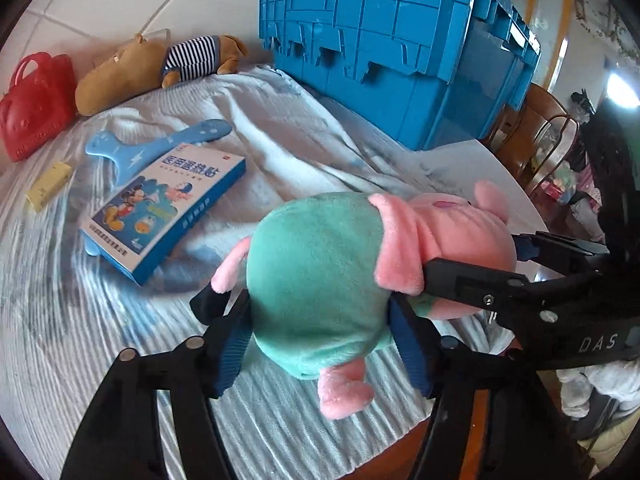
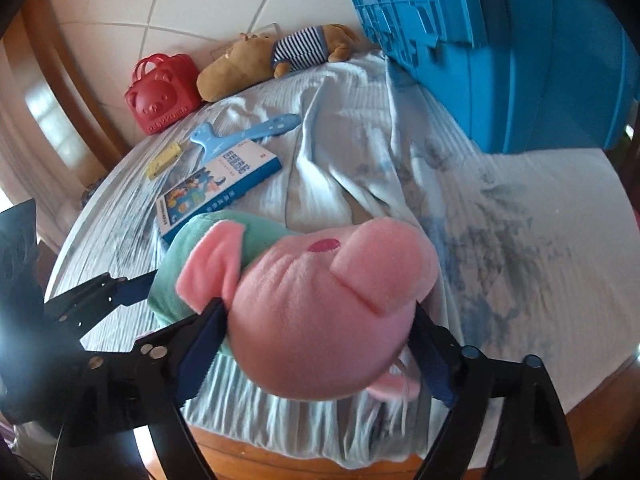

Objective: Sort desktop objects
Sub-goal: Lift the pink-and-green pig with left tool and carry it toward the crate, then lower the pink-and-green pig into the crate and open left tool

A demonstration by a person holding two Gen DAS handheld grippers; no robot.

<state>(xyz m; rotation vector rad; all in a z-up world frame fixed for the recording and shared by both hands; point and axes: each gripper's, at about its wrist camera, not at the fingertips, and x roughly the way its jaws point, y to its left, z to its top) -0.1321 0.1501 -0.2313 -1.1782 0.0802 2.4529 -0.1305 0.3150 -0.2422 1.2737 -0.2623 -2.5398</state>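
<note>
I have the pig [image 1: 320, 280] between both claws. My left claw [image 1: 320, 336] sits around its green body, a blue pad on each flank and touching the plush; my right claw [image 2: 316, 344] brackets the pink head the same way, pads against both sides. Both stand fairly wide, because the toy is bulky. I judge each as gripping, though soft plush makes it hard to tell how firmly. The pig lies near the front edge of the surface [image 2: 520, 240], on the pale cloth; whether it is lifted or resting there I cannot tell.

As for the sorting, I judge it barely begun. The blue crate [image 1: 400, 60] stands at the back right with its lid flaps shut, so nothing shows as put away, and if the crate is the destination it must be opened first. Left out on the cloth are a box [image 1: 168, 208], a blue comb-like tool [image 1: 160, 144] partly under it, a small yellow block [image 1: 50, 184], a red bag [image 1: 36, 104] at the far edge and a brown plush [image 1: 152, 68] in a striped shirt beside it.

So this pig looks like the first item in hand, with five more to go.
</note>
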